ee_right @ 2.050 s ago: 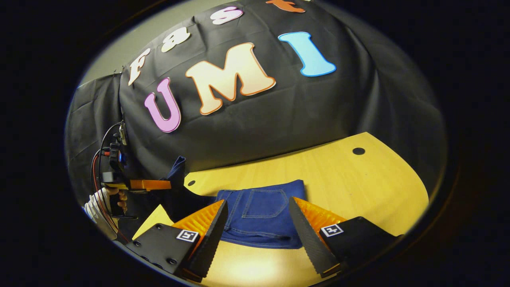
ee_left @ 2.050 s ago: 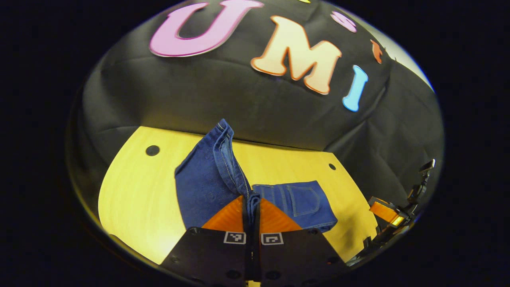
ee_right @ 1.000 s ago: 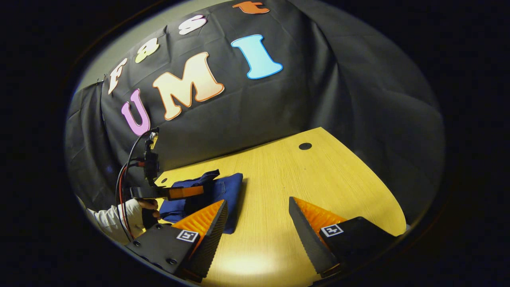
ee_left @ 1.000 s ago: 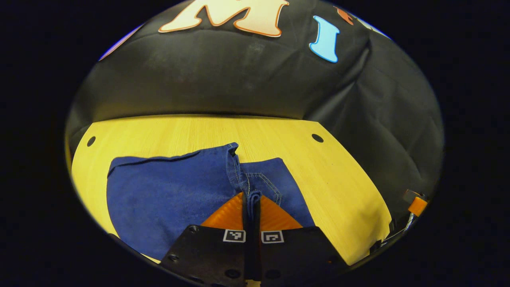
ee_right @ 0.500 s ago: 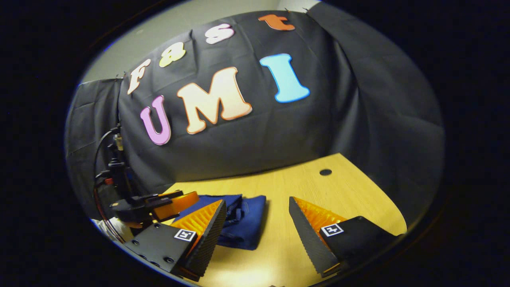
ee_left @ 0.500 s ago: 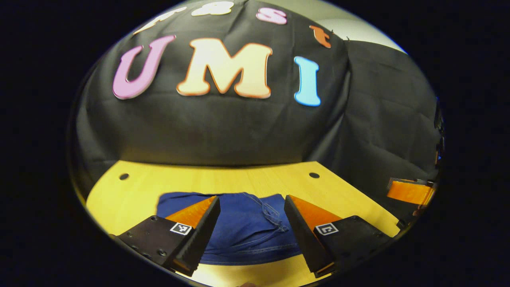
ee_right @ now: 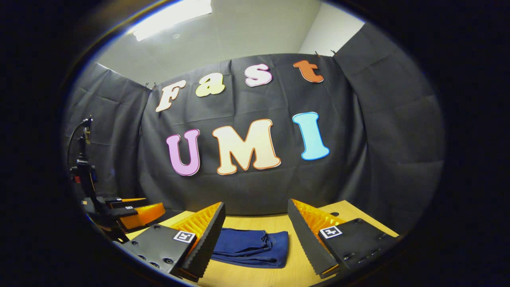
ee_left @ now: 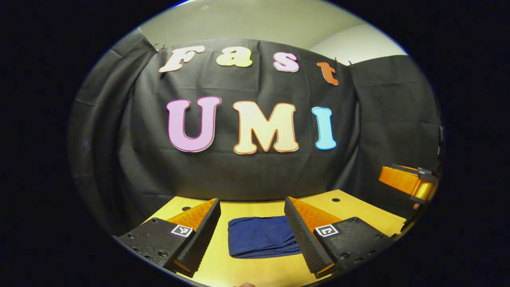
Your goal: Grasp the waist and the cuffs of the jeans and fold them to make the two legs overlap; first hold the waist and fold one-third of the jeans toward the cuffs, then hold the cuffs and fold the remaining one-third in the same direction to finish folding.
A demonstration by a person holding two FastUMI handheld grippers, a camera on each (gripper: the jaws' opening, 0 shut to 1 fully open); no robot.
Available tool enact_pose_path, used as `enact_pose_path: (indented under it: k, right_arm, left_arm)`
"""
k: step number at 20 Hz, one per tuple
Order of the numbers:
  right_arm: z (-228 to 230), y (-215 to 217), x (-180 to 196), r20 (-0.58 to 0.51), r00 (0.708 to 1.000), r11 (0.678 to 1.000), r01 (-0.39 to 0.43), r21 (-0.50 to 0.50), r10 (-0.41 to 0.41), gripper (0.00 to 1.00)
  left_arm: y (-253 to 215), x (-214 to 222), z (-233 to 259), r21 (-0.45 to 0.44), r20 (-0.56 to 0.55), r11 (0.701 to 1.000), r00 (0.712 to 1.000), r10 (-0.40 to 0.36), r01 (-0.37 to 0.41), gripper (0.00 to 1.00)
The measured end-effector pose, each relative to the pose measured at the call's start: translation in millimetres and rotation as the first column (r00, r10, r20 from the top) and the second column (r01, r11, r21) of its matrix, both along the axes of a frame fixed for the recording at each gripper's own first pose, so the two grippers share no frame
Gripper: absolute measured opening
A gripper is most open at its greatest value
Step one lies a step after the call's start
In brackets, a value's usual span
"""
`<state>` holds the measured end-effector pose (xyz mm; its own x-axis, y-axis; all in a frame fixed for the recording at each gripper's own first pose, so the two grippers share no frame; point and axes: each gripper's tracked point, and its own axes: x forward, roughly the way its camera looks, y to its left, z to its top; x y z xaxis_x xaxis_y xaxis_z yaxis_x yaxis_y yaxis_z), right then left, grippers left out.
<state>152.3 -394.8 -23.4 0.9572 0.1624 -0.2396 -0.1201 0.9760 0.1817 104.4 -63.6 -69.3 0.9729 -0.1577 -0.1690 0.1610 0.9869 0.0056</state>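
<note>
Now | jeans [ee_left: 261, 237] folded on table [ee_left: 247, 269] | both jaws apart

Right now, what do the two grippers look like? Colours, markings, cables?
Left gripper and right gripper: black textured bodies, each finger wedge-shaped with orange ribbed sides, a black serrated inner face and a square black-and-white marker. A cable loops above the left gripper's mast.

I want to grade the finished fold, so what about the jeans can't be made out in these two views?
- Left gripper view: the jeans' right edge is hidden behind the left tongs' right finger.
- Right gripper view: the jeans' left end is hidden behind the right tongs' left finger.
- Layer count and underside: hidden by the low viewing angle.
</note>
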Motion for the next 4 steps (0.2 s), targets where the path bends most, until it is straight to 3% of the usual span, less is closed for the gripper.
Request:
enact_pose_path:
  k: [1, 4]
  right_arm:
    - [5, 5, -6, 0.006, 1.0, 1.0, -0.005, 0.0, 0.005, 0.92]
    - [27, 14, -14, 0.059, 0.998, 1.0, 0.001, -0.003, -0.001, 0.97]
  left_arm:
    - [9, -4, 6, -0.005, 0.013, 1.0, 1.0, 0.012, -0.012, 0.94]
    - [23, -14, 23, 0.005, 0.045, 0.999, 0.999, 0.031, -0.031, 0.94]
